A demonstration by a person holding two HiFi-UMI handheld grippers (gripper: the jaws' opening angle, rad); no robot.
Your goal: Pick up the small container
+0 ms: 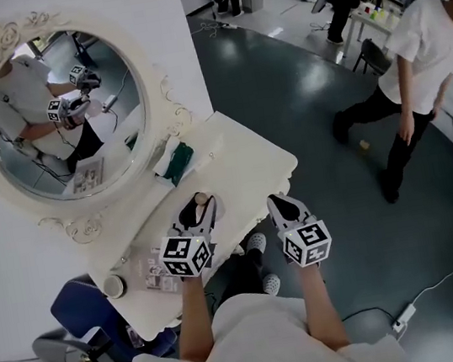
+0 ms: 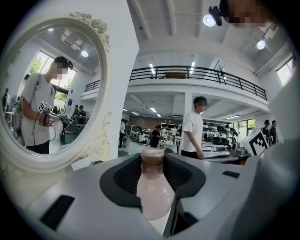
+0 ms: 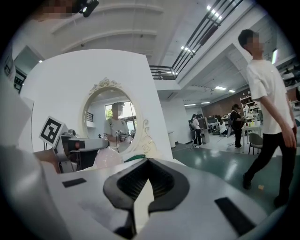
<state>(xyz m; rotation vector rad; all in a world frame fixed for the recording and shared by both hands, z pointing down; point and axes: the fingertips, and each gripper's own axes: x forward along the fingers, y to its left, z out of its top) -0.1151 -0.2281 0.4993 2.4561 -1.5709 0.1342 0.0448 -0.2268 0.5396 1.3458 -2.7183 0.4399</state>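
Gripping small container (image 2: 151, 190); left fingers (image 2: 117, 180) wide

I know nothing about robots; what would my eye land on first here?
The ornate oval mirror above the white dressing table stands out first, reflecting the person and grippers. In front, the left gripper clamps a small pink bottle with a brown cap; the right gripper beside it is shut, empty.
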